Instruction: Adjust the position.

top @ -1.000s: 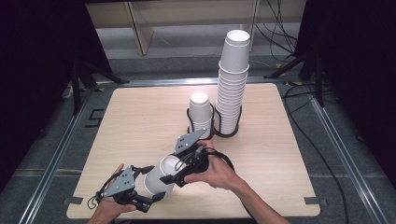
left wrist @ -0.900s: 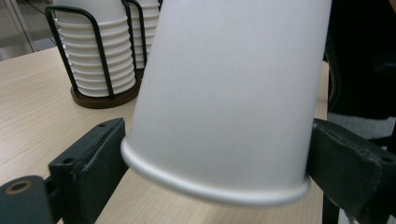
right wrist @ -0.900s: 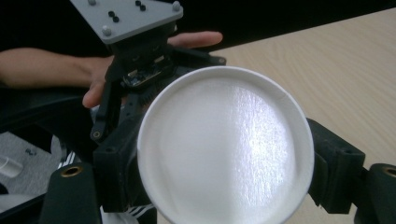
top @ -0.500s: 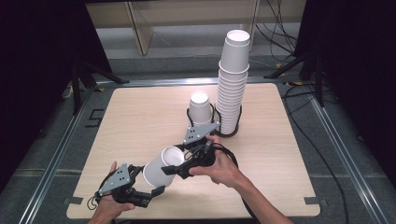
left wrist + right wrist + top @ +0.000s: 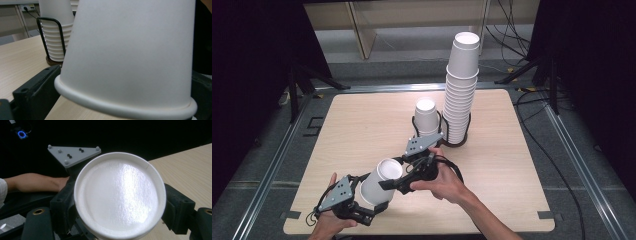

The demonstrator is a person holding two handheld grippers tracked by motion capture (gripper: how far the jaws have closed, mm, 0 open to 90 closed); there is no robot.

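Presently, cup [image 5: 381, 181]: held tilted above the tabletop [image 5: 362, 125], between both grippers.
Left gripper [image 5: 373, 207]: jaws just opened wide, flanking the cup's rim end.
Right gripper [image 5: 391, 184]: clamped on the cup's base end.

Left gripper [image 5: 371, 204] sits low at the near edge, held in the left hand [image 5: 326, 225], its jaws spread wide after just opening, a cup between them. Right gripper [image 5: 398, 175] lies level, pointing toward the left gripper, jaws on either side of the same cup. Right forearm [image 5: 492, 224] enters from the bottom.
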